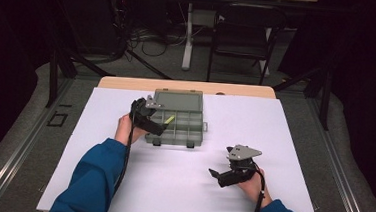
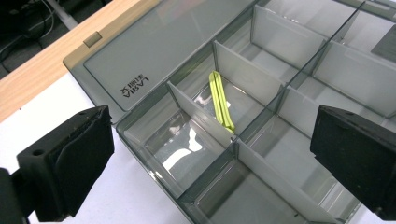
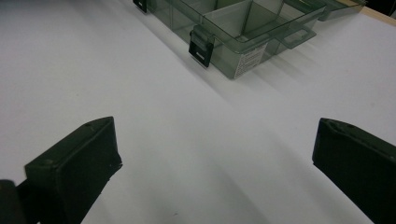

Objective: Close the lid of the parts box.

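Observation:
A smoky clear organizer box [image 1: 201, 118] lies open on the white sheet, its lid [image 1: 179, 100] folded back flat. A yellow-green band [image 1: 169, 119] rests in one of the compartments on the left side of the box. My left gripper [image 1: 158, 129] hovers at the box's left edge, held by a hand in a blue sleeve. In the left gripper view its jaws stand wide open [image 2: 215, 140] above the band [image 2: 221, 101], with nothing between the pads. My right gripper [image 1: 217, 176] sits low over the sheet, right of and nearer than the box, open [image 3: 215, 149] and empty.
The white sheet [image 1: 272, 157] covers a wooden table whose edge [image 1: 127, 83] shows at the back. Two black latches [image 3: 201, 46] are on the box's near wall [image 3: 243, 58]. A dark chair [image 1: 241, 34] and floor cables lie beyond the table.

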